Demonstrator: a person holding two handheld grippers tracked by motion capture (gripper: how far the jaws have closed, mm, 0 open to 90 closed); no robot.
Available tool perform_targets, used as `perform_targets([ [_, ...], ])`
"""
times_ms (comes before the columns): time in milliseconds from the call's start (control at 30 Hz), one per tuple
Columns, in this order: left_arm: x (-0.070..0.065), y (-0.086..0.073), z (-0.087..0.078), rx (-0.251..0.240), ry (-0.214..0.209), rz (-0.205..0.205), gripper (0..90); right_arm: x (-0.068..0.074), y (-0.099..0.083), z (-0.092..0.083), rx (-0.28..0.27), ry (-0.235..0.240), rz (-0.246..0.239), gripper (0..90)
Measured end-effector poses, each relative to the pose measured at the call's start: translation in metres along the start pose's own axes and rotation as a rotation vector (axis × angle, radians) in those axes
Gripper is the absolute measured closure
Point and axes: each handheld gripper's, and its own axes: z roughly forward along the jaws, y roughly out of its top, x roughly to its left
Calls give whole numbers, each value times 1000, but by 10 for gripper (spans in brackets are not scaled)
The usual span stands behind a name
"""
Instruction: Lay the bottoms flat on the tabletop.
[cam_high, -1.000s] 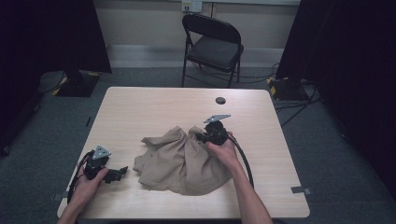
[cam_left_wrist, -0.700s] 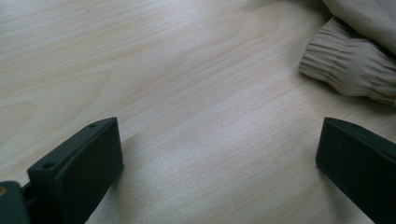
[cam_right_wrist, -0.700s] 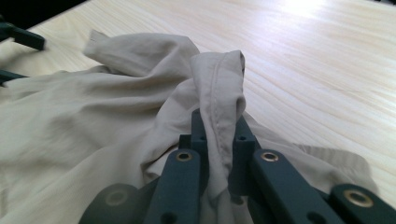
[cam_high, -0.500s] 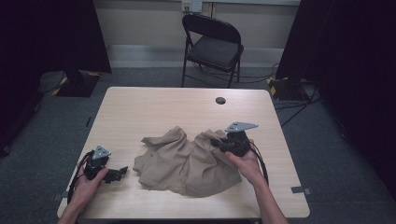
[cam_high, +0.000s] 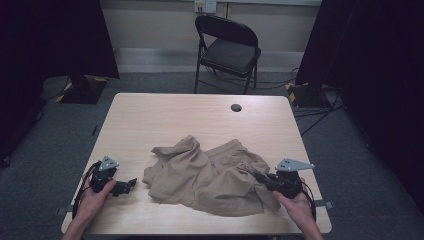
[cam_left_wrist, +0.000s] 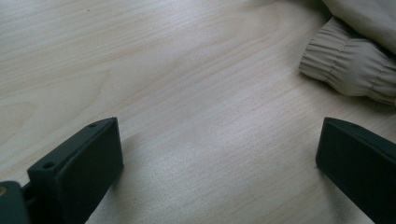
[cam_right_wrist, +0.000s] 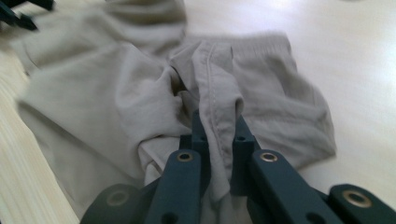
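Observation:
A crumpled tan garment (cam_high: 200, 172) lies in the middle of the front half of the wooden table (cam_high: 175, 120). My right gripper (cam_high: 261, 180) is at its right side, shut on a seamed fold of the cloth (cam_right_wrist: 215, 93), which runs up between the two jaws (cam_right_wrist: 218, 135). My left gripper (cam_high: 131, 184) rests at the table's front left, just short of the garment's left edge. Its jaws stand wide open (cam_left_wrist: 219, 144) over bare wood, with an elastic hem (cam_left_wrist: 348, 65) of the garment lying beyond them.
A black folding chair (cam_high: 227, 50) stands beyond the far edge of the table. A round cable hole (cam_high: 236, 107) sits in the tabletop near that edge. The right hand is close to the table's front right corner. Dark curtains hang at both sides.
My right gripper has moved right and toward the front edge with the cloth in its jaws, drawing the garment out wider. The left gripper has stayed put.

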Motion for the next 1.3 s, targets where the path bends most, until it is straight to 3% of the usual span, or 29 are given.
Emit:
perform_targets([
  [33,0,0,0,0,0,0,0,-5,-13,2,30,-20,15,855],
  [167,0,0,0,-1,0,0,0,-13,-28,10,57,-32,45,855],
  [233,0,0,0,0,0,0,0,-14,-40,24,137,-55,29,853],
  [333,0,0,0,0,0,0,0,-13,-42,30,141,-64,12,849],
  [400,0,0,0,0,0,0,0,-13,-42,30,139,-70,18,801],
  [433,0,0,0,-1,1,0,0,-14,-42,29,134,-80,10,685],
  [467,0,0,0,-1,1,0,1,-14,-42,29,134,-80,10,685],
  [500,0,0,0,-2,2,-4,2,-14,-40,26,111,-79,21,539],
  [533,0,0,0,1,3,-2,2,-14,-40,26,111,-79,21,539],
  [567,-2,0,1,-7,7,-17,2,-14,-36,20,80,-82,25,426],
  [600,-2,0,1,-7,7,-17,2,-14,-36,20,80,-82,25,426],
  [633,-2,3,1,10,9,-21,3,-16,-30,13,45,-85,45,337],
  [733,-2,6,0,1,9,-38,109,-18,-24,6,3,-83,66,285],
  [767,-2,11,0,4,-5,-47,168,-19,-19,0,-48,-72,80,280],
  [800,-2,11,0,4,-5,-47,189,-19,-19,0,-48,-72,80,280],
  [867,-2,16,3,-2,-49,-75,159,-20,-11,-1,-79,-61,92,260],
  [1000,-5,28,4,-26,-75,-75,188,-20,0,12,-88,-78,87,255],
  [1067,-6,37,2,-47,-98,-85,187,-22,2,25,-61,-81,82,260],
  [1100,-7,41,2,-51,-103,-80,187,-22,1,38,-18,-89,60,260],
  [1133,-8,46,3,-61,-107,-78,187,-22,1,38,-18,-89,60,260],
  [1167,-9,51,3,-70,-117,-82,187,-24,-3,51,29,-121,34,245],
  [1200,-11,56,4,-82,-136,-91,187,-24,-3,51,29,-121,34,245],
  [1233,-15,69,7,-105,-151,-85,189,-27,-8,60,66,-119,59,226],
  [1267,-15,69,7,-105,-151,-85,190,-27,-8,60,66,-119,59,226],
  [1300,-20,82,12,-121,-172,-81,193,-27,-11,65,84,-136,54,212],
])
